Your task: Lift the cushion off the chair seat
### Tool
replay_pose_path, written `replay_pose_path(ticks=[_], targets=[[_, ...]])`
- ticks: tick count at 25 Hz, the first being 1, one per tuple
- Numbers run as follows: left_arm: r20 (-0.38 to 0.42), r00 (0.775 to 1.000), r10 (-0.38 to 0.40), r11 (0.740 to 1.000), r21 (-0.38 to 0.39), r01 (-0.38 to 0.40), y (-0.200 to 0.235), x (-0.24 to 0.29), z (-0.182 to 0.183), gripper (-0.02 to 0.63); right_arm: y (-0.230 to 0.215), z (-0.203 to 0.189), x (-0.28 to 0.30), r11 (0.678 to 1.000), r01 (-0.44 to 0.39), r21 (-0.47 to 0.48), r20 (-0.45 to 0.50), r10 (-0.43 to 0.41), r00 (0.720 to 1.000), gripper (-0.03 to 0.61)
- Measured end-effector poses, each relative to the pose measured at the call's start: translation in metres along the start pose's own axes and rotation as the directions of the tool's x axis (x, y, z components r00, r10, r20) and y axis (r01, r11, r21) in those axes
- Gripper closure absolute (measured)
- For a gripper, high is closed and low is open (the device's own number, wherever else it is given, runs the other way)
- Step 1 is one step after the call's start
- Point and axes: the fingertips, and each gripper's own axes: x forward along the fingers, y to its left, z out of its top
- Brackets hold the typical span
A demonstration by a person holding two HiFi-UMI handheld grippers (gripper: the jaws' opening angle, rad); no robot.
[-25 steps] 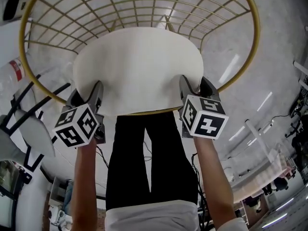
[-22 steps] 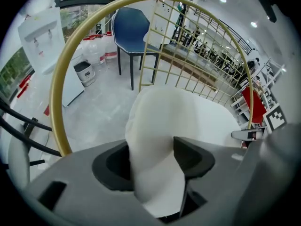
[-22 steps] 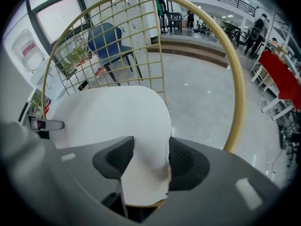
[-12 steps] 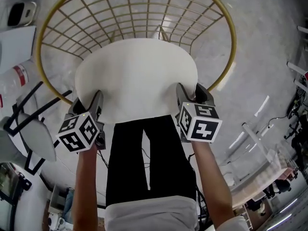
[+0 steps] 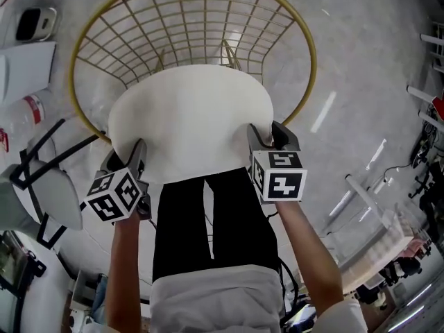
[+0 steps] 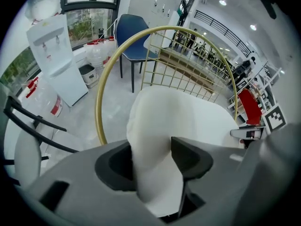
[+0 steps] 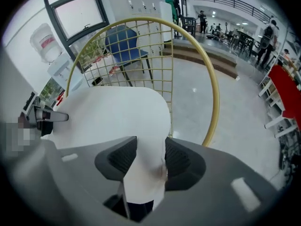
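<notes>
A round white cushion (image 5: pixel 191 120) hangs above the gold wire chair (image 5: pixel 194 19), held at its near edge by both grippers. My left gripper (image 5: pixel 132 159) pinches the cushion's left near edge. In the left gripper view the white padding (image 6: pixel 155 140) is squeezed between its dark pads as the jaws keep closing. My right gripper (image 5: pixel 267 139) grips the right near edge. Its pads (image 7: pixel 181 161) press into the folded cushion edge (image 7: pixel 146 168), jaws also closing. The chair's seat is hidden under the cushion.
The chair's gold hoop (image 6: pixel 101 98) rings the cushion on the far side. A black-framed chair with a white seat (image 5: pixel 48 193) stands at the left, near water bottles (image 5: pixel 28 109). A blue chair (image 6: pixel 134 36) and a water dispenser (image 6: pixel 56 60) stand beyond. The person's black trousers (image 5: pixel 208 220) are below.
Both grippers have risen with the cushion between their pads. The gold chair now looks smaller and farther below it.
</notes>
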Motion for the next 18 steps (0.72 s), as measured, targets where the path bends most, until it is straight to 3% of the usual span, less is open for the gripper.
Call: replay_pose_path(ticks=[6, 11, 18], targets=[[0.015, 1.0, -0.021, 1.0, -0.004, 0.021, -0.013, -0.04, 0.008, 0.391, 0.005, 0.015, -0.04, 1.0, -0.01, -0.026, 0.008, 0.01, 1.0, 0.397], [0.026, 0.999, -0.019, 1.0, 0.009, 0.018, -0.047, -0.058, 0.019, 0.4, -0.017, 0.026, -0.068, 0.999, -0.015, -0.028, 0.017, 0.016, 1.0, 0.405], [0.041, 0.999, -0.023, 1.0, 0.007, 0.022, -0.028, -0.097, 0.03, 0.402, 0.016, 0.036, -0.096, 0.999, -0.031, -0.044, 0.023, 0.032, 0.999, 0.413]])
